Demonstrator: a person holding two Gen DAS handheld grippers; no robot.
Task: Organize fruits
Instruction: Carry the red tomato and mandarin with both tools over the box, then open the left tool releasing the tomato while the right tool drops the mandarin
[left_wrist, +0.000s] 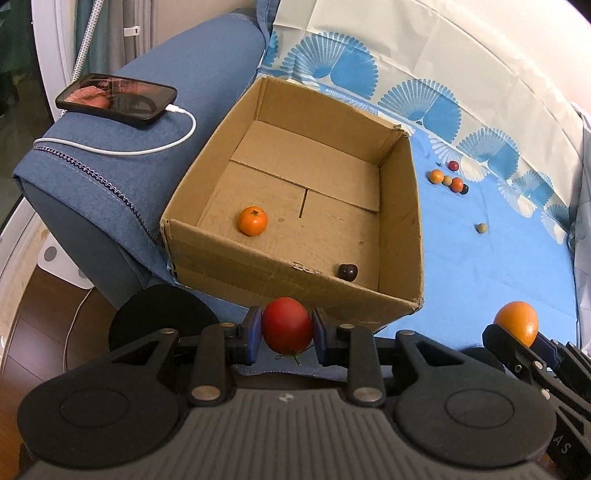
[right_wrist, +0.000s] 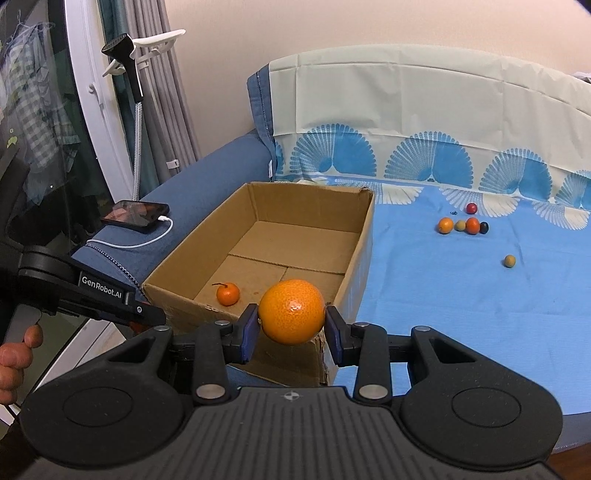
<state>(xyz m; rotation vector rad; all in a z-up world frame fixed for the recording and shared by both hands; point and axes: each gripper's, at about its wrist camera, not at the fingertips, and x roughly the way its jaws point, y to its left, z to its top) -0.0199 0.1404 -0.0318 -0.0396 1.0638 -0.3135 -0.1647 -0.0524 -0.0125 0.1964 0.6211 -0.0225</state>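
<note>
The tomato (left_wrist: 287, 325) and orange (right_wrist: 291, 312) I am clamping in my left fingers (left_wrist: 256, 332) and right fingers (right_wrist: 248, 328) are hanging short of the box (left_wrist: 280, 273); releasing early risks them rolling off.

The red tomato (left_wrist: 287, 325) sits clamped between the blue pads of the left gripper (left_wrist: 287, 330), green stem end down. The large orange (right_wrist: 291, 311) is clamped between the pads of the right gripper (right_wrist: 291, 325). Just ahead of both grippers stands the open cardboard box (left_wrist: 400, 206). It contains a small orange tangerine (left_wrist: 253, 220) near its left wall and a dark round fruit (left_wrist: 347, 273) against its near wall. Beyond the box, to the right, seven small fruits (right_wrist: 463, 223) lie on the blue cloth: six clustered, one apart.
</note>
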